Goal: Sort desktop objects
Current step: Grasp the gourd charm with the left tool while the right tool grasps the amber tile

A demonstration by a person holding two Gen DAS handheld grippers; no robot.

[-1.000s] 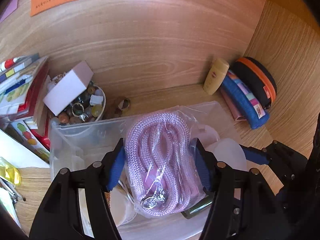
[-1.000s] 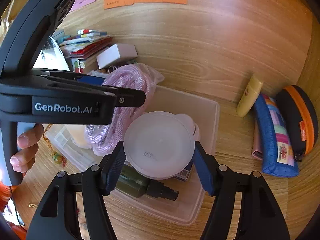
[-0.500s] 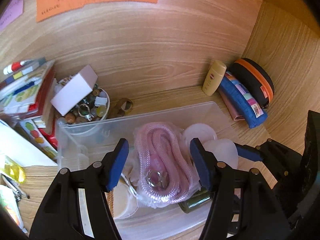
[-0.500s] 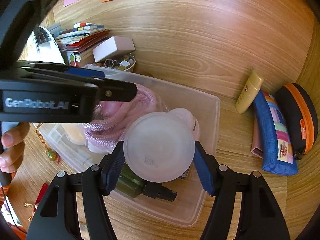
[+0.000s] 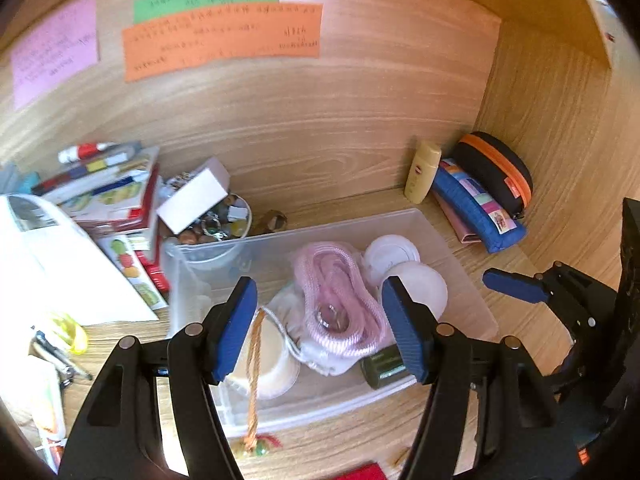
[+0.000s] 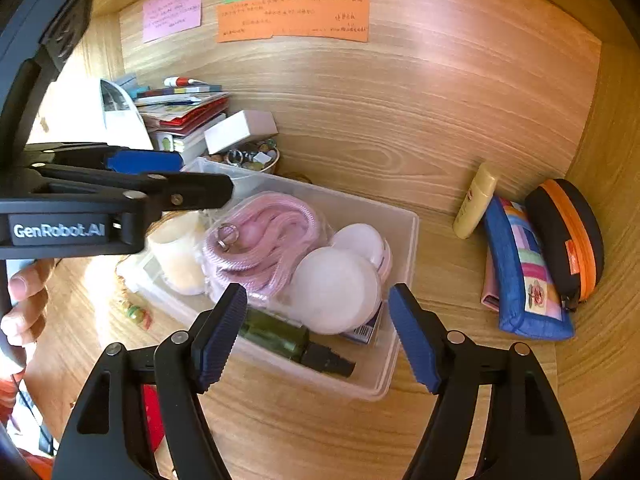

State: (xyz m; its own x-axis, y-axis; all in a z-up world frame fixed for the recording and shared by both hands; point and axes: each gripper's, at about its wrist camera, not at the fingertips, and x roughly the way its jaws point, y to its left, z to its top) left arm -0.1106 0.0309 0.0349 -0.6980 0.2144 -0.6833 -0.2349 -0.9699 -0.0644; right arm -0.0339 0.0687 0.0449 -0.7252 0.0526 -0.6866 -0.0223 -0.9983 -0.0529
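A clear plastic bin (image 5: 460, 276) (image 6: 404, 240) stands on the wooden desk. In it lie a bagged pink rope (image 5: 340, 300) (image 6: 264, 240), two white round lids (image 5: 416, 284) (image 6: 336, 288), a green bottle (image 6: 288, 340) and a cream tub (image 6: 176, 252). My left gripper (image 5: 320, 328) is open and empty above the bin, over the rope. My right gripper (image 6: 316, 336) is open and empty above the bin's near edge, with the larger lid lying between its fingers' line of sight.
A yellow bottle (image 6: 476, 200), a blue pouch (image 6: 524, 272) and a black-and-orange case (image 6: 568, 236) stand at the right wall. A bowl of trinkets (image 5: 216, 224) with a white box, and stacked books (image 5: 104, 188), are at the left. A tasselled charm (image 5: 252, 440) hangs over the bin's front.
My left gripper let go of the bagged pink rope into the bin and pulled up and back. My right gripper released the white lid into the bin and drew back.
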